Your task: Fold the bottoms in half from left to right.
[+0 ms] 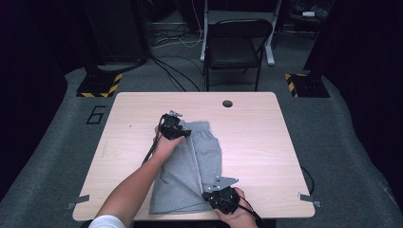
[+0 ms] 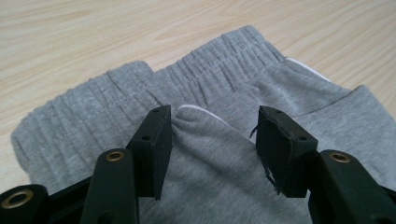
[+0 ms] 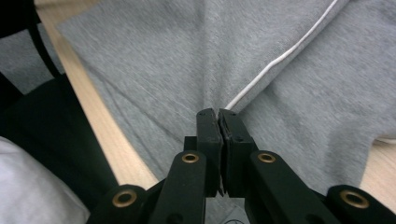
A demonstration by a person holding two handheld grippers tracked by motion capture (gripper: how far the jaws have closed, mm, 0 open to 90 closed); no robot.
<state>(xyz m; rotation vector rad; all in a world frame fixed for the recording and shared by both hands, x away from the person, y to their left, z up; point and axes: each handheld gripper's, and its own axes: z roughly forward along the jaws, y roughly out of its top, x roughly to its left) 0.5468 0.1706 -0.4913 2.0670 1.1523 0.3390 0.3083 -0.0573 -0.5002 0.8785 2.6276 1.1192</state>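
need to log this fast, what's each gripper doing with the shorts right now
Left gripper: open, jaws apart over a fold of the grey shorts at the waistband.
Right gripper: shut, pinching the shorts' hem edge.

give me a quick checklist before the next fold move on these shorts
1. Right gripper shut on the shorts at the hem: ok, jaws closed with fabric pinched.
2. Left gripper gripping the waistband: not ok, jaws open with a fold of cloth between them.
3. Shorts fully on the table: ok, though the hem lies near the front edge.
4. Fabric flat: not ok, one side is folded over.
5. Cables clear of the cloth: cannot tell.
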